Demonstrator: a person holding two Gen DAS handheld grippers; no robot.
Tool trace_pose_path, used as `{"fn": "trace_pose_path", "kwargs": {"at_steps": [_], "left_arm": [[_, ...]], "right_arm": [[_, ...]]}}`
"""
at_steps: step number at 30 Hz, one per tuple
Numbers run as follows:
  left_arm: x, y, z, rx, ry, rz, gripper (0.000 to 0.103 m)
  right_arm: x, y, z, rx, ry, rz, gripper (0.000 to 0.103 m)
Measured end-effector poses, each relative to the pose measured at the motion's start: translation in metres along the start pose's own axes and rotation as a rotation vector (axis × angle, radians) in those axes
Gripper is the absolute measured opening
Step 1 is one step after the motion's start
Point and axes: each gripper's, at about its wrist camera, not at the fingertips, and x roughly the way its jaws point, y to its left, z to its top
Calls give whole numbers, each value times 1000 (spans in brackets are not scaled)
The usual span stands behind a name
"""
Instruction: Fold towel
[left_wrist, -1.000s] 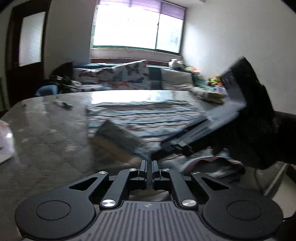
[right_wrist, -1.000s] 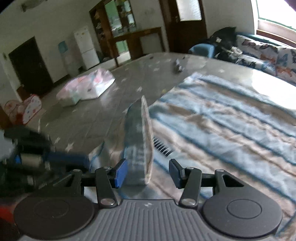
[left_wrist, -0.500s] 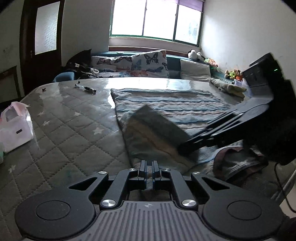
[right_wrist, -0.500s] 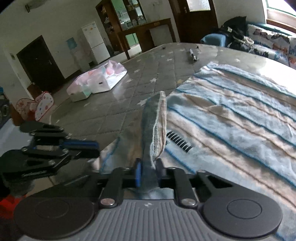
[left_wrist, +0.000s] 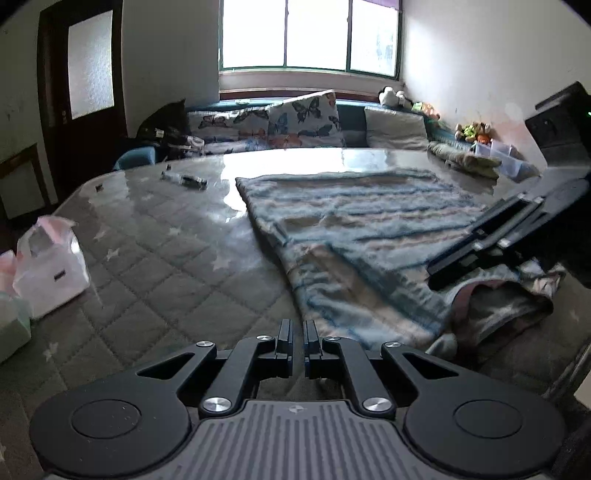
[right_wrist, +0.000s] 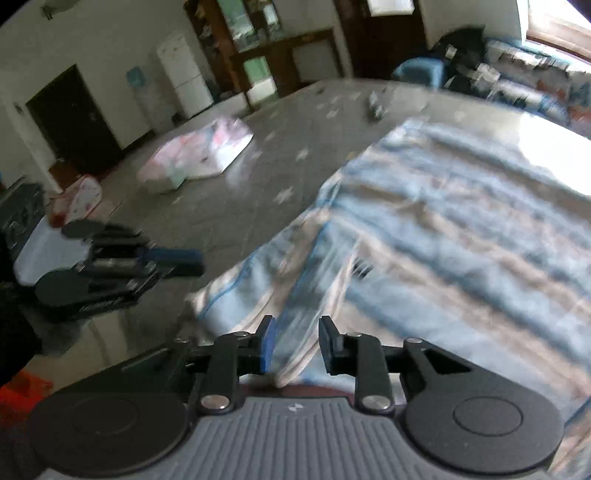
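A blue and beige striped towel (left_wrist: 369, 229) lies spread on the grey quilted table (left_wrist: 166, 266), its near corner rumpled and hanging over the edge. My left gripper (left_wrist: 297, 332) is shut with nothing between its fingers, just short of the towel's near left edge. In the right wrist view the left gripper (right_wrist: 195, 258) hovers to the left, apart from the towel (right_wrist: 461, 240). My right gripper (right_wrist: 295, 343) is open, and a low ridge of towel runs under the gap between its fingers. From the left wrist view, the right gripper (left_wrist: 432, 275) hangs over the towel's right side.
A white and pink plastic bag (left_wrist: 48, 266) sits at the table's left. A small dark object (left_wrist: 188, 180) lies at the far left, a folded green cloth (left_wrist: 465, 160) at the far right. Behind the table stands a sofa with butterfly cushions (left_wrist: 295, 122).
My right gripper has opened and let go of the raised towel fold, which has dropped flat. The left gripper has drawn back from the towel's edge.
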Motion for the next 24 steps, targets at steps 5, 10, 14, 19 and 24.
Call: {"fn": "trace_pose_path", "kwargs": {"at_steps": [5,10,14,19,24], "left_arm": [[10,-15,9,29,-13,-62,6],[20,-17,7,42,21,-70,6],[26,-13,2,41,53,-64,6],[26,-13,2,43,60,-57,7],[23,-18,8,51,34,-57,7]], "right_arm": [[8,2,26,-58,-71,-47,26],[41,7,41,-117,-73,-59,26],[70,6,44,-136,-40,-65,26],[83,3,44,-150,-26,-66,25],[63,7,32,-183,-12,-47,25]]}}
